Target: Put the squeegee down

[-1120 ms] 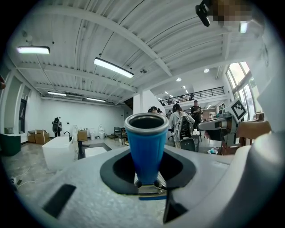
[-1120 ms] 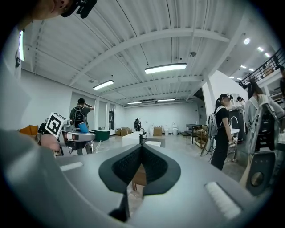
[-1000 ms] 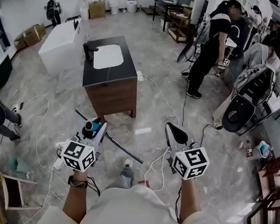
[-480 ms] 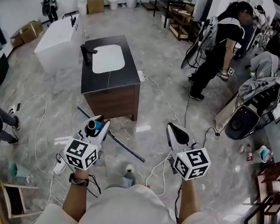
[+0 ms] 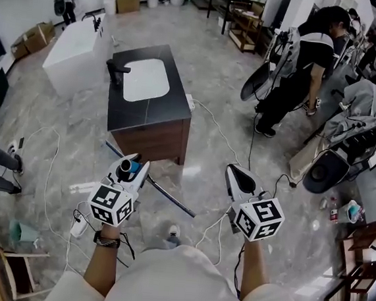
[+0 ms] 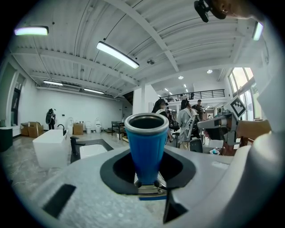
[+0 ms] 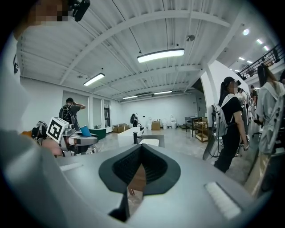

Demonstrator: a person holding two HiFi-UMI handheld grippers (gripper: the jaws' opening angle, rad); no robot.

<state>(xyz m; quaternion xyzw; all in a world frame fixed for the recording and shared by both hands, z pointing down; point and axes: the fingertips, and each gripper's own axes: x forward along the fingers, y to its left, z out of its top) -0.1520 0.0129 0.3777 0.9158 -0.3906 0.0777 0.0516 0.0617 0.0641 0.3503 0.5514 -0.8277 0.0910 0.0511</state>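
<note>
- Over the marble floor (image 5: pixel 72 112), just short of the sink cabinet (image 5: pixel 176 106), we hold the squeegee (image 5: pixel 127 168) in our left gripper (image 5: pixel 132 164).
- Its jaws clamp the blue handle, which stands upright between them, hollow end up.
- Our right gripper (image 5: pixel 234 172) is empty, its jaws pressed together.
- A person in black (image 5: pixel 306 59) stands well off to our right.

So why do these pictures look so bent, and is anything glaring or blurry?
Both gripper views are fisheye: round image, black corners, bowed ceiling beams. Left gripper view: the squeegee handle looms large up close, and the ceiling lamp glares white. Head view: sharp and evenly lit, its glossy floor mirroring light.
</note>
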